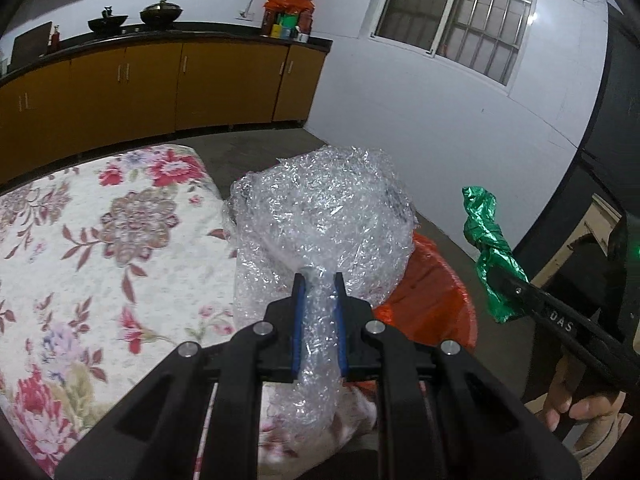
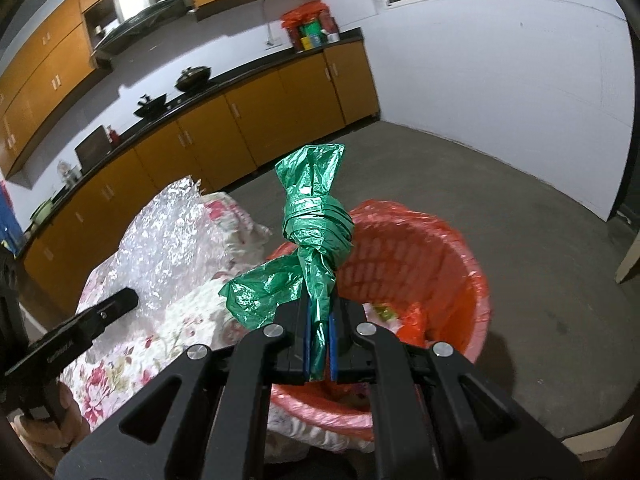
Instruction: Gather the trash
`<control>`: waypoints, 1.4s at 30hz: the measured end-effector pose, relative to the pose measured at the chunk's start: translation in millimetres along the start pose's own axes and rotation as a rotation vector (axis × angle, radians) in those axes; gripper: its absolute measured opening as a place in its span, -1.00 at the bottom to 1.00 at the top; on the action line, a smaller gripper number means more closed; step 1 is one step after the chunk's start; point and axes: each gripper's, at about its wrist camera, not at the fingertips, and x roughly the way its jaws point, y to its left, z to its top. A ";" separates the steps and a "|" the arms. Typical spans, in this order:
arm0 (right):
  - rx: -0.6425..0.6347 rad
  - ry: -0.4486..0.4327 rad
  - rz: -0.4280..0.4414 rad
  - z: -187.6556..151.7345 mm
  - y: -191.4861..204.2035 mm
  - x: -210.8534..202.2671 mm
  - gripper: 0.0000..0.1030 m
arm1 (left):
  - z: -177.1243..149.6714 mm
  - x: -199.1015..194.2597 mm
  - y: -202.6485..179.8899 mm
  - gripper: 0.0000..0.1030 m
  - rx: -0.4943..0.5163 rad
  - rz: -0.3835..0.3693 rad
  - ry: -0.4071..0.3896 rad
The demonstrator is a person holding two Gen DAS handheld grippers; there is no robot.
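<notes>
The red bin point(image 2: 452, 248) is open on top, with room inside above the trash; the flowered bed point(image 1: 100, 240) edge stands just beside it; the grey floor point(image 2: 460, 168) past the bin is bare to the white wall point(image 2: 500, 80).

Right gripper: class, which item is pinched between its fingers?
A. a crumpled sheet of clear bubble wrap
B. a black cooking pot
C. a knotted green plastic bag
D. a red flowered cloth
C: in the right wrist view the right gripper is shut on the knotted green plastic bag, held above the orange-lined bin.
</notes>
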 end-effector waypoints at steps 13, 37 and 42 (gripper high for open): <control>0.045 -0.001 -0.027 0.2 -24.4 5.3 -0.87 | -5.8 39.4 -37.6 -0.72 0.018 -0.047 0.058; 0.057 -0.034 -0.068 -0.4 -34.7 -4.3 0.34 | -24.5 69.0 -35.6 -0.03 -0.031 -0.026 0.129; -0.022 -0.144 -0.190 -7.5 -21.1 -33.9 0.90 | -27.2 24.4 -23.8 0.67 -0.001 0.073 0.014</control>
